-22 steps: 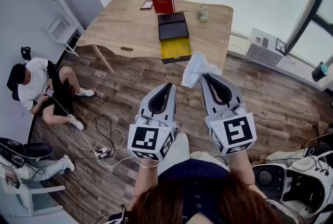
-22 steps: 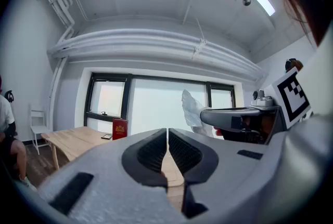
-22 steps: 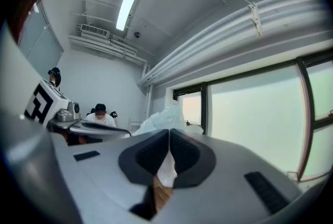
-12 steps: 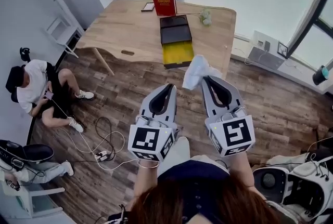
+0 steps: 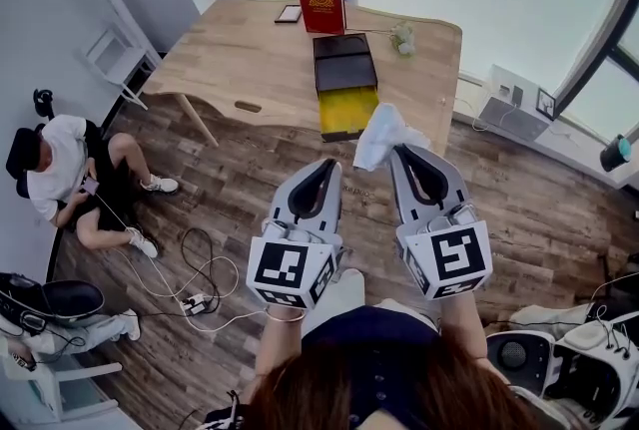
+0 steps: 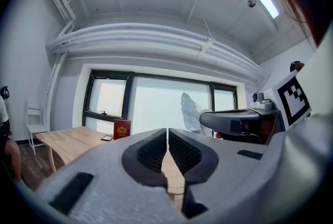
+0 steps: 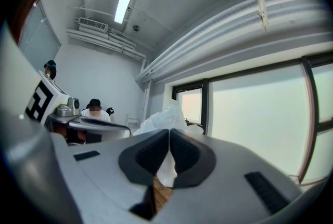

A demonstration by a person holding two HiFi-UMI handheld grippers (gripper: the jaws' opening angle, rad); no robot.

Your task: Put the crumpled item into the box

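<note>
We have the right gripper pinching the white crumpled item, held in the air just off the table's near edge. The left gripper has its jaws pressed together on nothing. The open box sits at that near edge, yellow inside, with its long axis running toward the far edge. It lies ahead and slightly left of the item, so the right side is nearer.
</note>
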